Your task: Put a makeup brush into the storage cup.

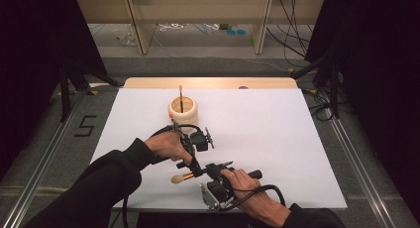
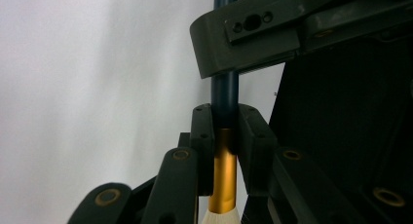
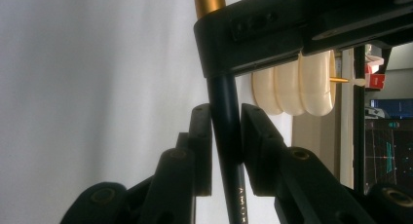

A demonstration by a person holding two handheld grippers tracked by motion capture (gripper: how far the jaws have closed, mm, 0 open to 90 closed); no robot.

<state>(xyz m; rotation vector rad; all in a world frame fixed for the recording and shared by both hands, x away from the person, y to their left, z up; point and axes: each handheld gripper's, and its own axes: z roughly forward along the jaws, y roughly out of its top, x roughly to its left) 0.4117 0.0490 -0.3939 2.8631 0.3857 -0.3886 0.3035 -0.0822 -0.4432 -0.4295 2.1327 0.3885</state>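
**Two grippers share one makeup brush above a white table**

Two hand-held grippers meet low in the middle of the high view, over a white table (image 1: 297, 139) that spans most of the frame. Near the table's far edge, upper centre, stands a cream ribbed holder (image 1: 183, 110) with one thin dark brush (image 1: 181, 98) upright in it.

At lower centre the left gripper (image 1: 194, 168) is shut on a makeup brush (image 1: 184, 177), which lies roughly level, its pale bristle head pointing left. In the left gripper view the pads clamp where the gold ferrule meets the dark handle (image 2: 224, 95).

Just right of it, the right gripper (image 1: 210, 170) has its jaws drawn in around the dark handle further back. In the right gripper view one pad looks to touch the handle while the other shows a sliver of gap, so its grip seems not quite seated.

To pass the brush well, the right jaws should, I judge, pinch firmly before the left ones let go. Otherwise the brush may tip or drop.
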